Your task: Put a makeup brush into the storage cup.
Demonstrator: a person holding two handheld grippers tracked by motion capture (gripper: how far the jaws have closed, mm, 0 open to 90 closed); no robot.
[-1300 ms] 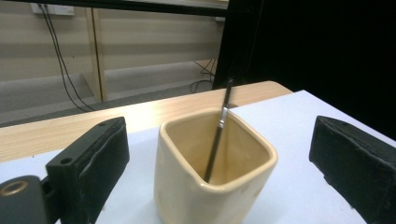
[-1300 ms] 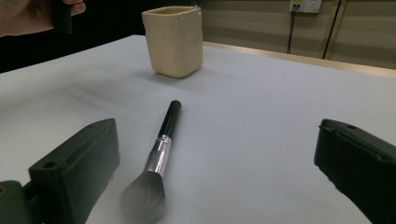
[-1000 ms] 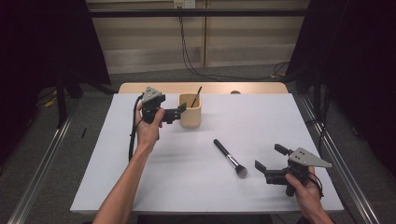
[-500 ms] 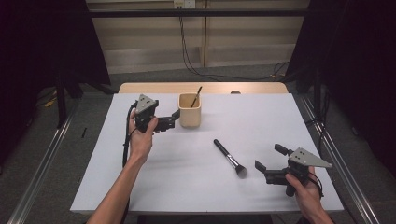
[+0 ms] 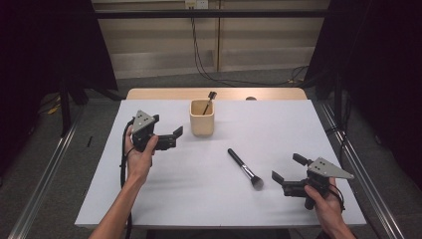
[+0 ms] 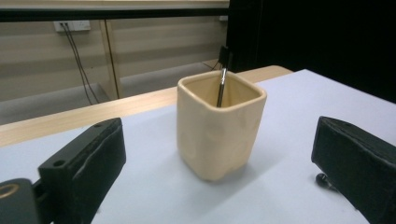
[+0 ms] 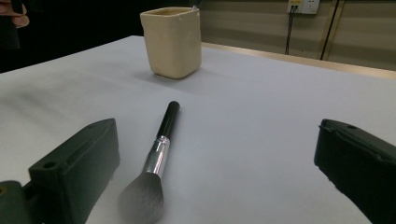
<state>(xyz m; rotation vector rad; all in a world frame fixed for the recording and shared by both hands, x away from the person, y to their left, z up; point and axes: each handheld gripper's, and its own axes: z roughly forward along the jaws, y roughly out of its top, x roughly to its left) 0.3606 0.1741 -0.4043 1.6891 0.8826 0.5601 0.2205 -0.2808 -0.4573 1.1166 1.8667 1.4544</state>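
High view: the left gripper (image 5: 175,138) hovers with jaws apart near the table's (image 5: 348,149) left edge, beside the cup (image 5: 202,118) standing toward the far edge. The brush (image 5: 245,168) lies mid-table toward the near edge; the right gripper (image 5: 288,173), jaws spread, sits just right of its bristles.

Left gripper view: the cup (image 6: 219,126) stands between wide jaws — a careless push could tip it, since it already holds a thin brush (image 6: 222,79).

Right gripper view: the brush (image 7: 156,158) lies off-centre, near one jaw — closing there could nudge it aside or pinch the soft bristles.
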